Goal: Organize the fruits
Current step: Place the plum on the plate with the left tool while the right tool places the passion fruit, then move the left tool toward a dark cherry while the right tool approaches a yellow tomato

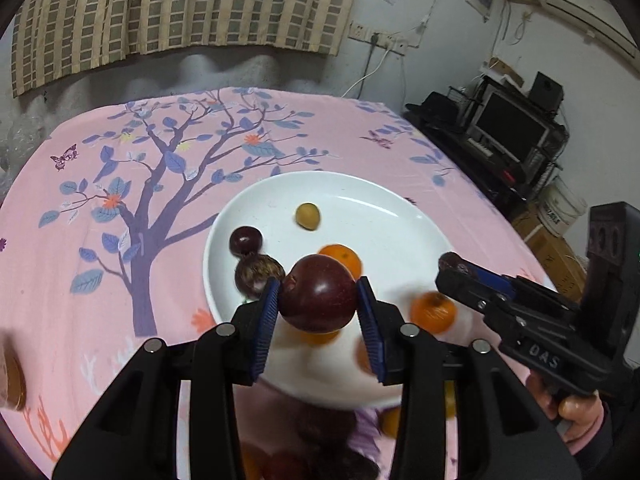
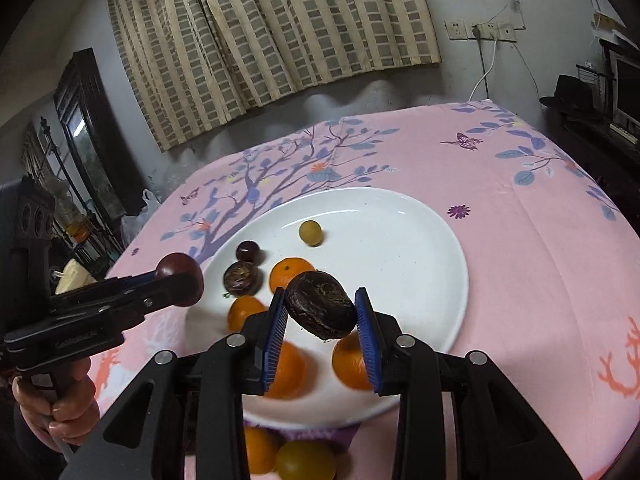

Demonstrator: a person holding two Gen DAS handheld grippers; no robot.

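A white plate (image 1: 380, 208) lies on the pink cloth; it also shows in the right wrist view (image 2: 420, 240). On it are a small yellow-green fruit (image 1: 307, 217), a dark plum (image 1: 245, 240), a wrinkled passion fruit (image 1: 256, 276) and oranges (image 1: 433, 312). My left gripper (image 1: 318, 300) is shut on a dark red plum (image 1: 320, 300) above the plate's near part. My right gripper (image 2: 321, 312) is shut on a dark wrinkled passion fruit (image 2: 322, 310) above the plate's near edge. The left gripper (image 2: 176, 280) shows at the left of the right wrist view.
More oranges (image 2: 260, 448) and a yellow fruit (image 2: 306, 460) lie on the cloth in front of the plate. The pink tree-print tablecloth (image 1: 120, 200) covers the table. A monitor and shelves (image 1: 508, 128) stand to the right, curtains behind.
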